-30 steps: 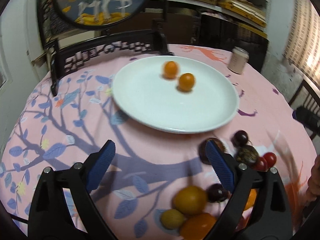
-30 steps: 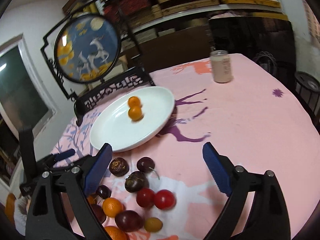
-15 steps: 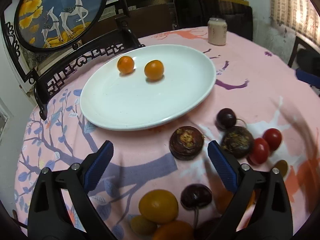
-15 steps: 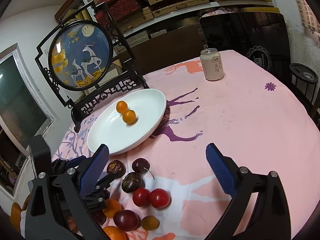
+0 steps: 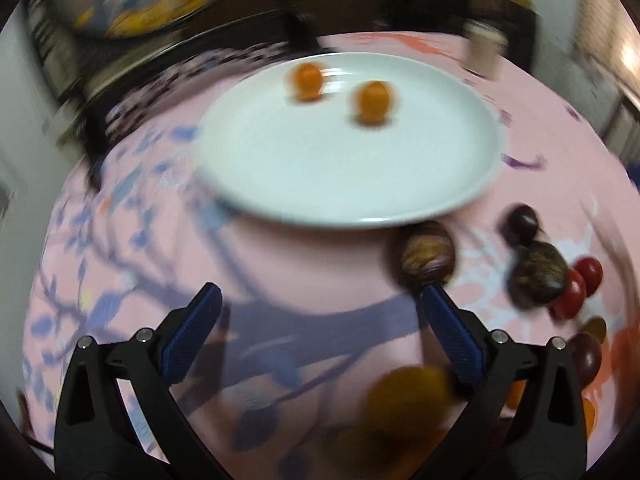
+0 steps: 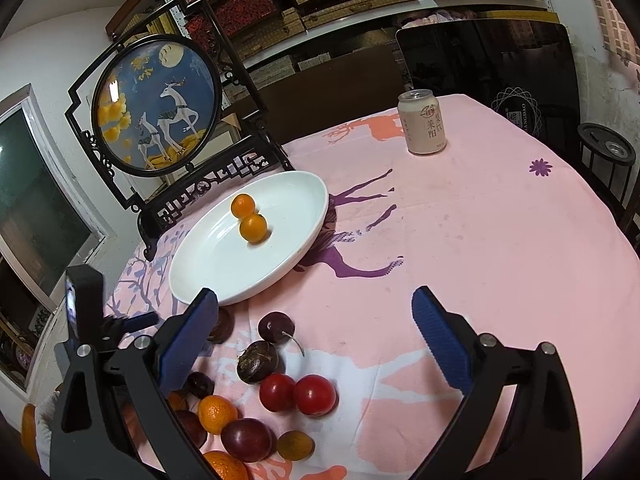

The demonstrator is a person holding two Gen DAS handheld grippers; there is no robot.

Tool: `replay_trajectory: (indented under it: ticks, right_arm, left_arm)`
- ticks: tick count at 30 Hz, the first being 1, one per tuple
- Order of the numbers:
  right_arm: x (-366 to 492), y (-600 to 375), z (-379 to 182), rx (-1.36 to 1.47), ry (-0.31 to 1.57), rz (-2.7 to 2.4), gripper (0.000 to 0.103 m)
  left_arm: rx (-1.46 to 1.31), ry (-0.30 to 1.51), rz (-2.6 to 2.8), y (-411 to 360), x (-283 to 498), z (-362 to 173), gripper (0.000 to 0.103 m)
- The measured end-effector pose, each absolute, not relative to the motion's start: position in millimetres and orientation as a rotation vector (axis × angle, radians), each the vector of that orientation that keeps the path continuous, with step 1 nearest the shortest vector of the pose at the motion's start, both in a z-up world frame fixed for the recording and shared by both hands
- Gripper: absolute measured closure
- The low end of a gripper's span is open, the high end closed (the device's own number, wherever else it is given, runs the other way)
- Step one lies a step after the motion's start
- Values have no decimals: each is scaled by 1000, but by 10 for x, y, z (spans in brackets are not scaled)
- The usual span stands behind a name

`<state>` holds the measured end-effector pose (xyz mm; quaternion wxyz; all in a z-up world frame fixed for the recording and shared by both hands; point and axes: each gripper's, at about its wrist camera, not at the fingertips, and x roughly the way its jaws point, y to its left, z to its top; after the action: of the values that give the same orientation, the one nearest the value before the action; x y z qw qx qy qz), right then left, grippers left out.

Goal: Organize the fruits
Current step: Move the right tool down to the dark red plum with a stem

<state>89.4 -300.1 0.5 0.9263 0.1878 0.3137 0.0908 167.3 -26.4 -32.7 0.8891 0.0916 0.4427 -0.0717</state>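
i hold both tongs empty over the loose fruit at the near edge of the table: the left tongs (image 5: 318,312) are opening with only bare cloth between the pads, and the right tongs (image 6: 316,320) stand wide apart, nothing gripped. two small oranges (image 6: 249,218) already sit on the white plate (image 6: 280,272), so i judge the plate is the sorting spot and most of it is free. the fruit pile (image 6: 256,408) lies just beside the plate's near rim, a brown passion fruit (image 5: 426,258) closest to the left tongs' right pad. a can (image 6: 422,122) stands well apart, and the pink cloth to the right is open.
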Motion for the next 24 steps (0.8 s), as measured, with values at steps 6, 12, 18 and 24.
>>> replay_trajectory:
  ticks: [6, 12, 18, 24]
  right_arm:
    - [897, -2998, 1, 386, 644, 181, 5]
    - [920, -2992, -15, 385, 653, 182, 5]
    - [921, -3002, -14, 386, 655, 184, 5]
    - [944, -2984, -39, 383, 667, 209, 5]
  left_arm:
    - [-2, 919, -272, -99, 1673, -231, 2]
    - [179, 901, -291, -589, 1705, -218, 2]
    - [266, 918, -269, -755, 1781, -324, 12]
    - [238, 924, -349, -774, 1764, -333, 63]
